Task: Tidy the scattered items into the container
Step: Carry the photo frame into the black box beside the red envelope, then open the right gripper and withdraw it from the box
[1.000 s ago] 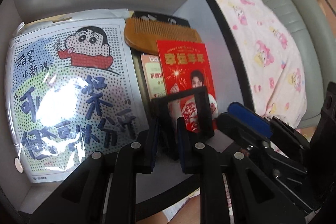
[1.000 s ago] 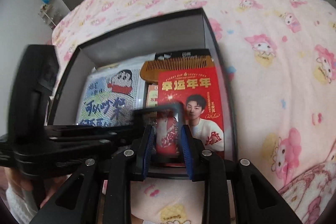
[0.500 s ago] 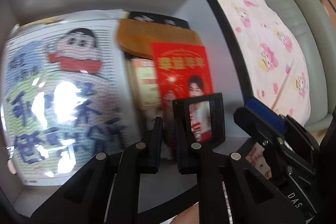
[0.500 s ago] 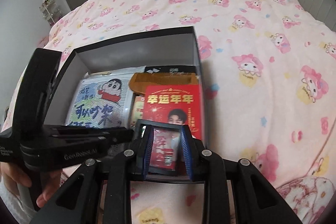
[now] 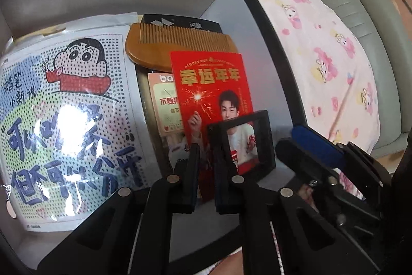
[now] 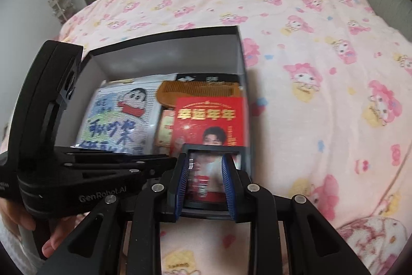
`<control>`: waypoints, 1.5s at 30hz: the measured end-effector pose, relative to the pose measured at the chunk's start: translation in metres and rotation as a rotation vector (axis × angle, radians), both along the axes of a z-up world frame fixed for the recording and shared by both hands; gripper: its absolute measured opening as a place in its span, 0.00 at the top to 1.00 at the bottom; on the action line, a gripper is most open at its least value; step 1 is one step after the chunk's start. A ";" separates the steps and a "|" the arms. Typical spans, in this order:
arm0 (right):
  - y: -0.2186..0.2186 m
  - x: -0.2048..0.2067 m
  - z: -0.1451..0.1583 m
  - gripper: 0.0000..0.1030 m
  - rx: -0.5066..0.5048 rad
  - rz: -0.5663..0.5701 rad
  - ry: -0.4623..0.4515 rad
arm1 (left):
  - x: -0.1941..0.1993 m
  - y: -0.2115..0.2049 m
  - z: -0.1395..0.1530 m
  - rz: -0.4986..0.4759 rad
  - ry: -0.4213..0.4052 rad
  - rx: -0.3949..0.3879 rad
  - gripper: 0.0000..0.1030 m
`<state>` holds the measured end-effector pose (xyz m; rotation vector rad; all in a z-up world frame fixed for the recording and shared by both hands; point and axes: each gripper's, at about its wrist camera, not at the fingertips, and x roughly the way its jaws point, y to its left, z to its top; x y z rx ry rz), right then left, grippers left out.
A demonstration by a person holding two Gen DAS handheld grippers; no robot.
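Right gripper (image 6: 204, 184): pinching the black frame (image 6: 209, 179) upright over the box's near wall, ready to lower in.
Left gripper (image 5: 207, 172): jaws closing, nothing clearly between them.
Box (image 6: 164, 61): holds red card (image 6: 209, 120), comb (image 6: 195, 90), laid flat.
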<state>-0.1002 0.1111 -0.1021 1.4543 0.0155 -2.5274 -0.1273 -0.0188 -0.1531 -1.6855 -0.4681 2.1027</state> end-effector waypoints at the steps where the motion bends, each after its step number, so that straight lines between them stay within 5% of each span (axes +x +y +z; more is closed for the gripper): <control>1: 0.002 0.000 0.000 0.76 0.001 -0.009 -0.001 | 0.001 -0.001 0.000 0.002 -0.004 0.014 0.94; 15: -0.005 0.003 -0.009 0.76 -0.022 0.005 -0.026 | 0.006 -0.011 0.018 0.005 0.052 0.052 0.94; 28: -0.005 0.052 0.063 0.76 -0.084 -0.014 0.127 | 0.068 -0.034 0.121 0.015 0.349 -0.126 0.90; 45: -0.101 0.105 0.101 0.76 -0.107 0.247 0.180 | 0.142 -0.123 0.153 0.191 0.388 -0.231 0.90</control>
